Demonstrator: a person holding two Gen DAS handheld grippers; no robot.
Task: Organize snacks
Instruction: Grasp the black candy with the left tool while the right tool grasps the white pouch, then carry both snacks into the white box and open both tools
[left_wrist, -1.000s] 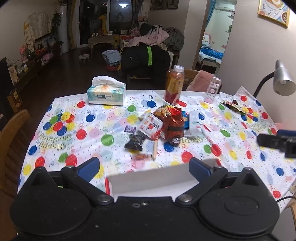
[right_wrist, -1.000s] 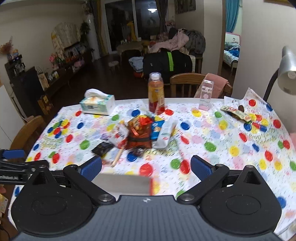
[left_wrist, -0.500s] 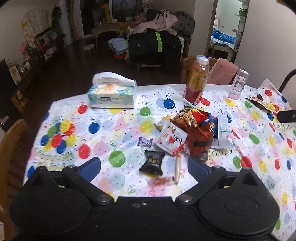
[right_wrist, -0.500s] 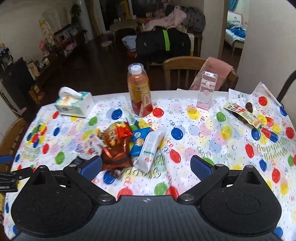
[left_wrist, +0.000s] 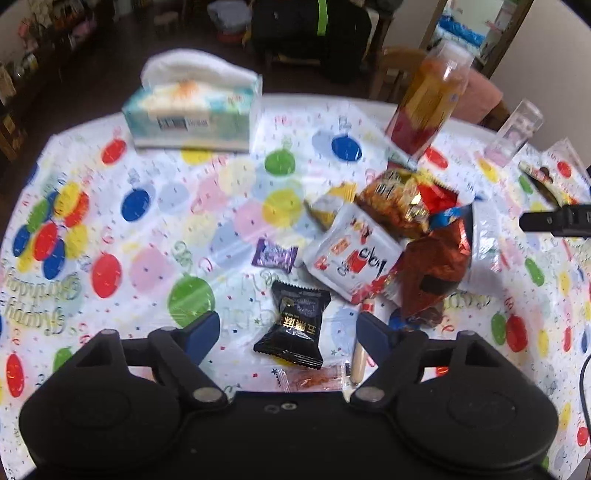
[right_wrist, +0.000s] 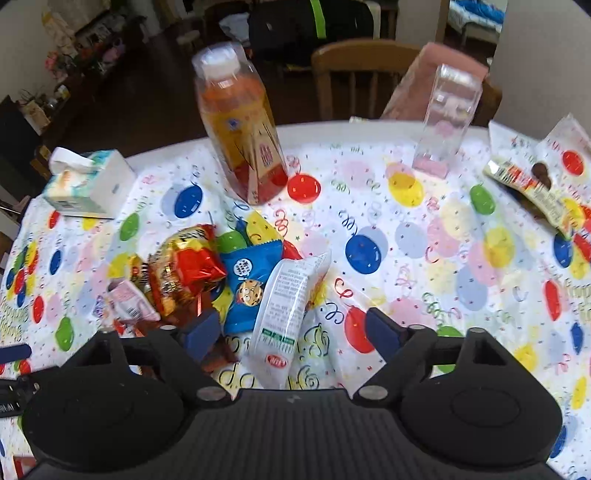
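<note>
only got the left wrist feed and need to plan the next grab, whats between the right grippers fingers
Observer: The right gripper is open, and a long white packet lies on the tablecloth between its fingers, not gripped.
Operator: anything touching that packet
Observer: A blue cookie packet lies against its left side; the white packet overlaps its edge.
Operator: is the juice bottle capped, its blurry for me
Observer: Yes, the juice bottle stands upright beyond the pile with its white cap on.
</note>
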